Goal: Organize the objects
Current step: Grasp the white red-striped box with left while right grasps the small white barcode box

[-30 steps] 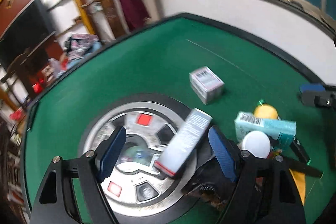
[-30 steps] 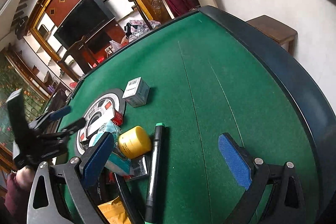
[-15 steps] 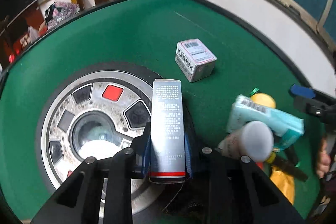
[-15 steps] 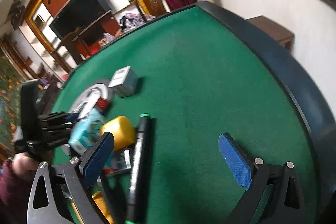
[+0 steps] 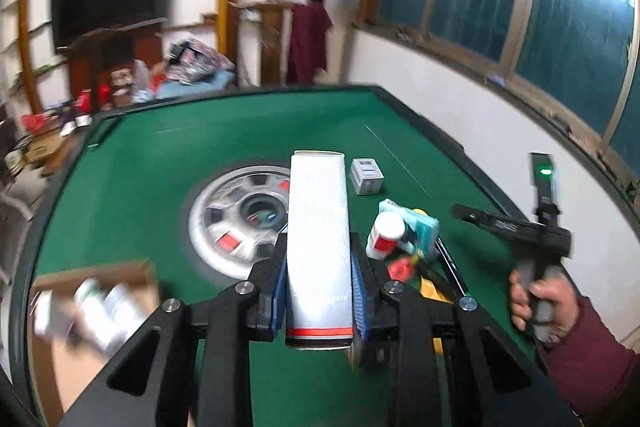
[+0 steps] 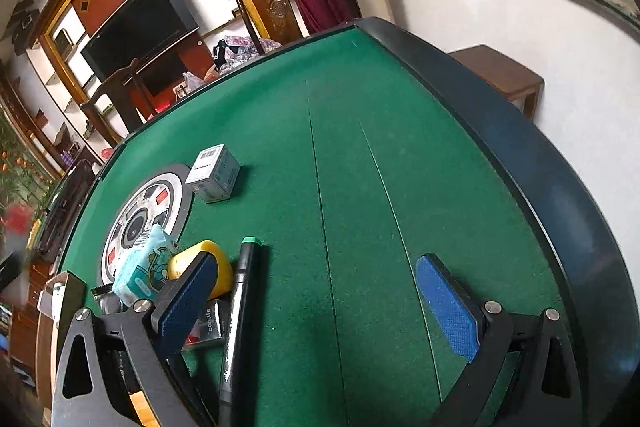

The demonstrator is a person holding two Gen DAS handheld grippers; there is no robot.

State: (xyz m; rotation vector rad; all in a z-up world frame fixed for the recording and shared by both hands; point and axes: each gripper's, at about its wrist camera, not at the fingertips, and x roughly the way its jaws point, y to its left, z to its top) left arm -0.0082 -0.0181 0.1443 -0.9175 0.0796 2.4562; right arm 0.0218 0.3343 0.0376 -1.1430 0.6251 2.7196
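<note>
My left gripper is shut on a tall grey carton with a red stripe, held lifted above the green table. A cardboard box with white bottles sits at the lower left. My right gripper is open and empty, low over the felt; it also shows in the left wrist view. By its left finger lie a yellow cap, a black marker and a teal tissue pack. A small grey box stands farther off.
A round silver hub is set in the table's middle. A white red-labelled bottle lies in the pile. The table's dark raised rim runs along the right. A wooden stool stands beyond it.
My left gripper has lifted the grey carton up and tilted back, bringing the cardboard box into view. My right gripper has barely moved and stays open.
</note>
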